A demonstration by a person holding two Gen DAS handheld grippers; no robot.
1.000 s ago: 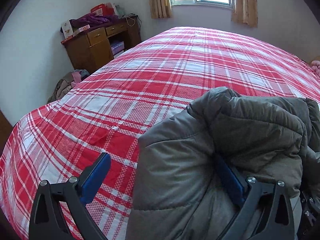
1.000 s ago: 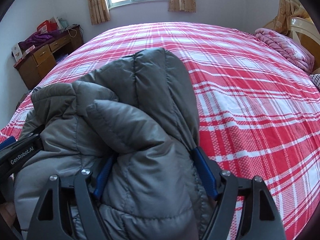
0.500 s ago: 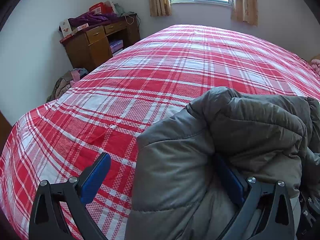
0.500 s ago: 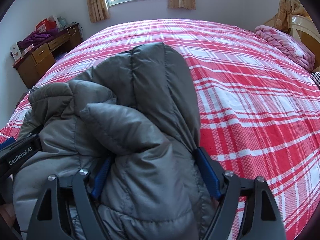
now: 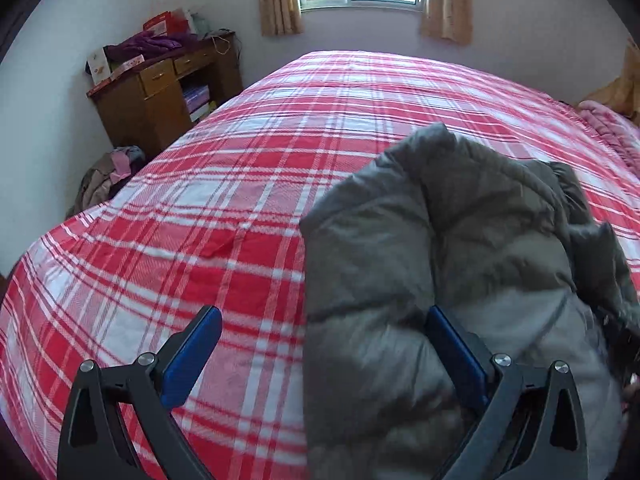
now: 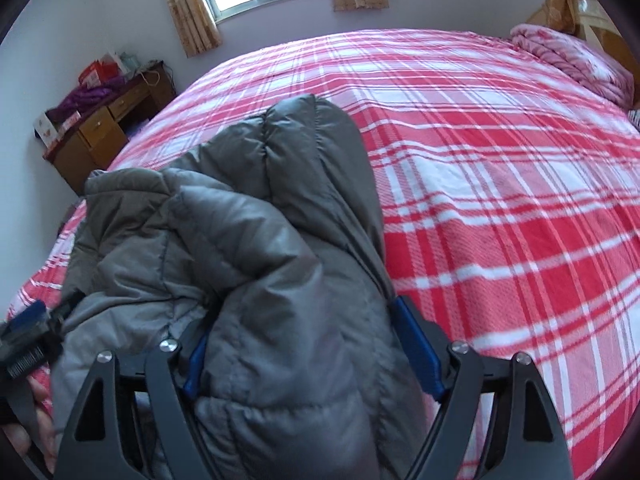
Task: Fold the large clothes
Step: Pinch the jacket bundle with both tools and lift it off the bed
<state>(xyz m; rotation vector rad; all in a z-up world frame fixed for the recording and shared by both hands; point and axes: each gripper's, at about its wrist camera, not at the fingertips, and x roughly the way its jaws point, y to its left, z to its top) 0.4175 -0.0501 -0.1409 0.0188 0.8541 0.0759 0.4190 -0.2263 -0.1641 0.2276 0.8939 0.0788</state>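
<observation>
Presumably to carry it onto the plaid bed (image 6: 500,208) for folding: grey puffer jacket (image 6: 280,264) bunched lower left, pinched by right tongs (image 6: 316,356), left tongs (image 5: 324,356) spread, grasping nothing.

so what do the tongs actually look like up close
Both are the same build: the left tongs and right tongs each have two black angular arms with triangular cut-outs, silver round bolt heads at the joints, and flat blue pads lining the inner faces of the fingers. No cables or sleeves show.
</observation>
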